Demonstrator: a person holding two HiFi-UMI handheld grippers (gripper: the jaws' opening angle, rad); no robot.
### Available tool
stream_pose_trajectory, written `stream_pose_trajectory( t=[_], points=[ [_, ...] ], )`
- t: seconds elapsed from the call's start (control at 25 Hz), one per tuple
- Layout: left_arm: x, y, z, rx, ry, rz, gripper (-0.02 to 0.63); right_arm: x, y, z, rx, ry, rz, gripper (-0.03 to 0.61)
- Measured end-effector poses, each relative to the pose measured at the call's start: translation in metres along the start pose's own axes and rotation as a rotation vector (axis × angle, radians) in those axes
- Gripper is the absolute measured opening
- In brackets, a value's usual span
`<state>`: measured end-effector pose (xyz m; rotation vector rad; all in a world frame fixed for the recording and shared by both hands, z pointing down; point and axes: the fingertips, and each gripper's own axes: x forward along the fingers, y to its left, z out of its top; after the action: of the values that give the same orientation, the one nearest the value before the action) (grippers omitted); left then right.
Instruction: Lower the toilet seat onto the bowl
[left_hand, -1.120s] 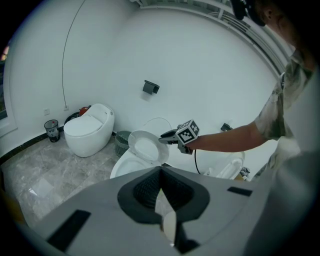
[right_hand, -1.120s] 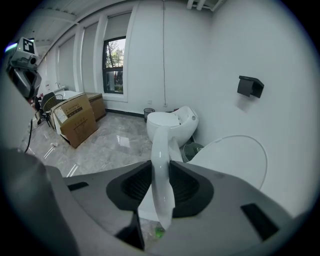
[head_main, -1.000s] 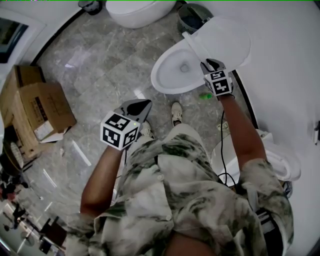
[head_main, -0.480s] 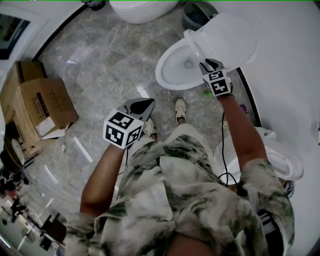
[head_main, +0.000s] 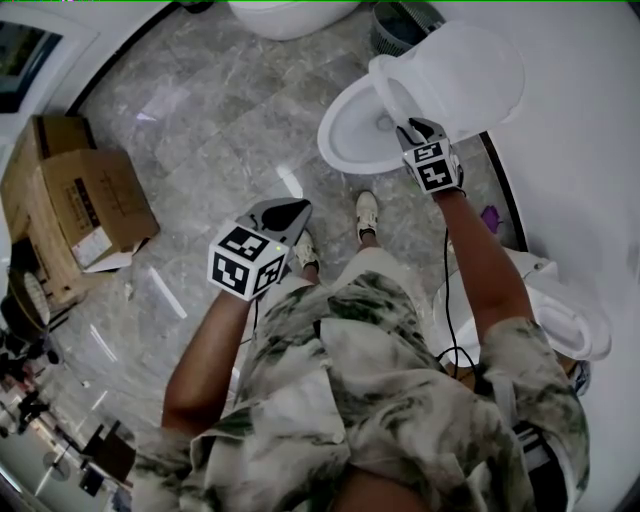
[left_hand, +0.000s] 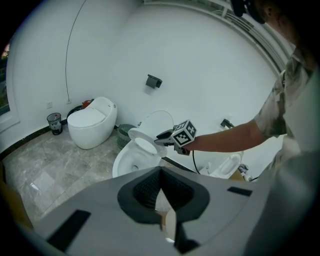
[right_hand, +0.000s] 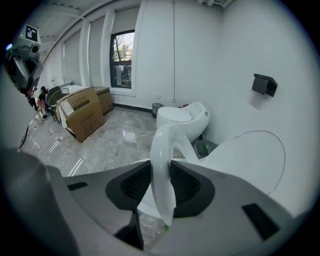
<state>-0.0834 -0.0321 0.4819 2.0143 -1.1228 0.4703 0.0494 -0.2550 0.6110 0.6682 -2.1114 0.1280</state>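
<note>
toilet bowl (head_main: 350, 145) is open and bare, with its lid (head_main: 470, 70) up against the wall. the toilet seat (right_hand: 161, 150) hangs tilted between lid and bowl, hinged at the back with its front edge clear of the rim. so the job is partly done. what's left, as i read it: bring the seat the rest of the way down and let go.

right hand-held gripper (head_main: 418, 130) has the seat's front rim between its jaws. they've just been opening wider, but the pads look to touch the rim on both sides, so i read it as a loose hold. left hand-held gripper (head_main: 290, 210) hangs over the floor well away from the toilet, jaws together, nothing in them.

around:
- grey marble floor (head_main: 200, 120)
- second toilet (head_main: 290, 15) further along the wall
- cardboard boxes (head_main: 85, 205) well off to the left
- another white fixture (head_main: 560, 320) beside the person's right arm
- green bin (head_main: 400, 25) behind the bowl
- person's shoes (head_main: 368, 215) just in front of the bowl
- small purple item (head_main: 490, 215) by the wall

nothing sits on the bowl rim, so the seat's path looks free. only risk i see: the jaw under the seat gets pinched against the rim if it rides all the way down.
</note>
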Motion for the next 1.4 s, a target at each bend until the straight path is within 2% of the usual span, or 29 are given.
stream_pose_trajectory(
  t=[0.72,1.4],
  points=[
    [0.001,0.011,-0.023,-0.02,0.005,0.005,0.023,0.023,0.034,-0.013,-0.013,0.027,0.022,0.147],
    [0.013,0.014,-0.038,-0.019,0.03,-0.021,0.023,0.044,0.071,-0.022,-0.009,0.044,0.058,0.15]
  ],
)
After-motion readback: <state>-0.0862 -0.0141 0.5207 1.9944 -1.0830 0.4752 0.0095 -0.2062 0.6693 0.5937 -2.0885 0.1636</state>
